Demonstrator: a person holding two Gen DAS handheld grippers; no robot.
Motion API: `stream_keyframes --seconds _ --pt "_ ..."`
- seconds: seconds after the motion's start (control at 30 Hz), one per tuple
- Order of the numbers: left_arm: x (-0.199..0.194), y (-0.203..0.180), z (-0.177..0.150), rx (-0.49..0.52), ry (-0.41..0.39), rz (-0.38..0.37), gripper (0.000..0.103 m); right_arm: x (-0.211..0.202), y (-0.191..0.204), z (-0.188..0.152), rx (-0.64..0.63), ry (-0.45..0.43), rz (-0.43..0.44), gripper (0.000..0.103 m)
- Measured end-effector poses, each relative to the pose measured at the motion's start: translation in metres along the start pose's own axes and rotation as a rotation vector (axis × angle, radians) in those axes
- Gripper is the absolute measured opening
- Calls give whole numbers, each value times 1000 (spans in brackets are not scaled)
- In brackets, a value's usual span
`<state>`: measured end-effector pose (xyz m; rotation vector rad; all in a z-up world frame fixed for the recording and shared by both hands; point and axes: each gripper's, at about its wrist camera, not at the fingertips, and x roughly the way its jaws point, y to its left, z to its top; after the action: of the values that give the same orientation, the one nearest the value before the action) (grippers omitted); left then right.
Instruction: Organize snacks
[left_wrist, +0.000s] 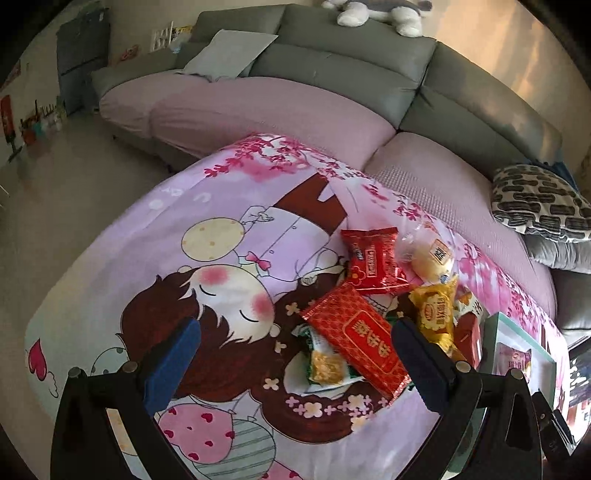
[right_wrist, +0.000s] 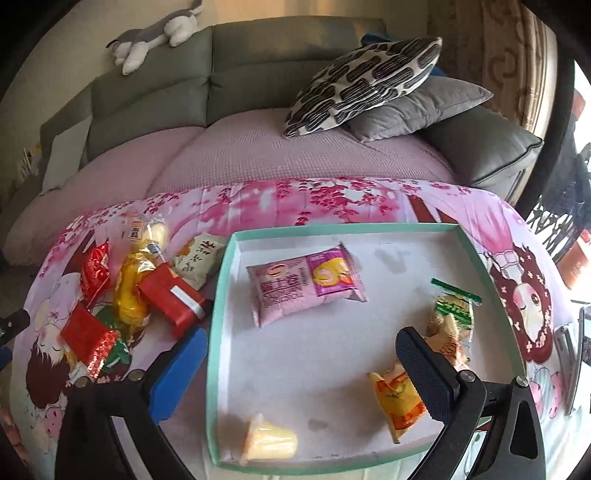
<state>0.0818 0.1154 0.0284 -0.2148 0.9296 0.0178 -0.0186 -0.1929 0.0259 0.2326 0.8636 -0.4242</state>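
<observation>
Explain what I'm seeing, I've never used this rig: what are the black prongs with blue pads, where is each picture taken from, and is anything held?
The prongs are two hand-held grippers, each carrying a camera that looks along its fingers. The left gripper hovers open over a snack pile, above a red packet on the cartoon blanket. The right gripper hangs open over the tray, which holds a pink packet, a green-topped packet, an orange packet and a jelly cup. Nothing is held.

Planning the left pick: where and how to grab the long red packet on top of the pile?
Grip the long red packet across its narrow width near the middle, coming from above. It lies flat atop the pile, long edges exposed, and the left hand-held gripper is already open over it.
</observation>
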Motion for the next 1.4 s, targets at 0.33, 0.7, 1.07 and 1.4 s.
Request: stream_keyframes --seconds 0.33,0.7,1.07,1.4 --pt "15 26 8 -107 -7 -33 103 12 47 13 -191 6 68 103" --pt "37 26 8 -143 93 -45 103 37 77 18 -339 66 142 101" --pt "55 -15 -1 -82 172 -126 94 67 109 19 -603 128 200 77" --pt "80 -40 -5 -43 236 -106 87 88 128 27 -698 158 212 70"
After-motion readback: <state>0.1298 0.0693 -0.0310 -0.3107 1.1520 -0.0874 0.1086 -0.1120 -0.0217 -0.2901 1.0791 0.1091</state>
